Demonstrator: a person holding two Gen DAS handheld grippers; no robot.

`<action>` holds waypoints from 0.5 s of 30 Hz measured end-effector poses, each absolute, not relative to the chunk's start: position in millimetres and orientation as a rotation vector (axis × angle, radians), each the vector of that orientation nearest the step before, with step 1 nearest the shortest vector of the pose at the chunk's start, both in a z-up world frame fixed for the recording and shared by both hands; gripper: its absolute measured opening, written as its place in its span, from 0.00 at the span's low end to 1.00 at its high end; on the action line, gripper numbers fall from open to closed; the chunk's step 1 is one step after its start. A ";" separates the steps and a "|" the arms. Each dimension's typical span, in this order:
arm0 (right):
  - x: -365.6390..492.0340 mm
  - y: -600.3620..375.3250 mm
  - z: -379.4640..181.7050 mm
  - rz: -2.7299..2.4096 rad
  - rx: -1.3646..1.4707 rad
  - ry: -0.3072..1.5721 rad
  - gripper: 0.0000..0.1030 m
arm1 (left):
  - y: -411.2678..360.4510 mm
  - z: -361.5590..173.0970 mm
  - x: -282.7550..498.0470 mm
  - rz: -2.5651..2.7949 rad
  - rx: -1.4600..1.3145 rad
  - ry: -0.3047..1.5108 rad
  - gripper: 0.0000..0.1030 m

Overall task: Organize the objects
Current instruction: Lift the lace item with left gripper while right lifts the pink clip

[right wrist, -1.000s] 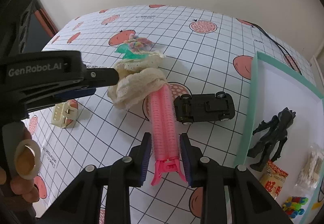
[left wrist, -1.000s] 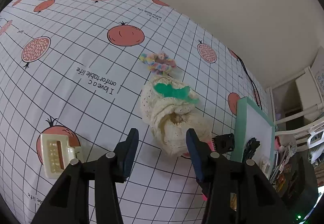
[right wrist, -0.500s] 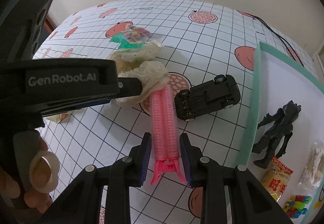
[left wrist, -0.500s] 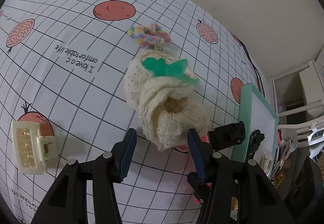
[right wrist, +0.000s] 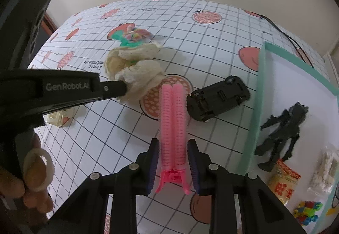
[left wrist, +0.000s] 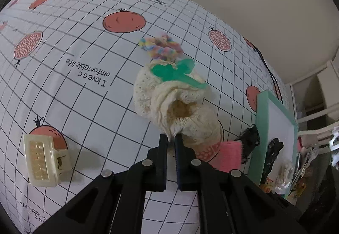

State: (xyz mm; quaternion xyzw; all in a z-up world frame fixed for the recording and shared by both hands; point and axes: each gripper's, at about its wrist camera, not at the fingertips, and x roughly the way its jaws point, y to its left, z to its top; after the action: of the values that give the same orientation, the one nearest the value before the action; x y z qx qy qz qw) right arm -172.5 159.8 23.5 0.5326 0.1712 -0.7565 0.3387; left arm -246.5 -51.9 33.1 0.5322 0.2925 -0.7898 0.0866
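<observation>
Left tongs [left wrist: 171, 142] clenched on the near edge of the cream cloth [left wrist: 173, 102], at 6 o'clock of the bundle. Cloth bunched on the table [left wrist: 89, 94], with a green piece [left wrist: 175, 73] lying on its far side at 12 o'clock. Rainbow scrunchie [left wrist: 162, 48] just beyond the cloth, also at 12 o'clock. Cream hair claw [left wrist: 42, 163] well apart at 8 o'clock of the cloth, flat on the table.

Right tongs [right wrist: 173, 168] grasping the pink roller clip [right wrist: 173, 123] from both sides near its handle end; clip pointing away toward 12 o'clock, far tip close to the cloth's edge. Whether the clip rests on the table or is lifted cannot be told. Black toy car [right wrist: 218, 101] at 2 o'clock of the clip, just beside it, upside down with wheels up. Tray [right wrist: 257, 94] with a mint rim at 3 o'clock, holding a black figure [right wrist: 284, 130], a snack packet [right wrist: 282, 183], a clear bag [right wrist: 324, 168] and coloured bits [right wrist: 307, 210]. Hand [right wrist: 25, 181] at 8 o'clock gripping the left tool's handle, a pale ring [right wrist: 38, 167] around one finger.
</observation>
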 end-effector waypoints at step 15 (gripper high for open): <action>-186.2 176.6 54.6 -2.100 1.299 0.299 0.28 | -63.5 89.9 -232.0 -2.537 1.351 0.895 0.06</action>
State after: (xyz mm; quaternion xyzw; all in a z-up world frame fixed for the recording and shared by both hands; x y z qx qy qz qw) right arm -186.2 176.6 54.6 0.4944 0.1139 -0.7995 0.3214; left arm -232.0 -63.5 89.9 0.4477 0.2968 -0.8409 0.0656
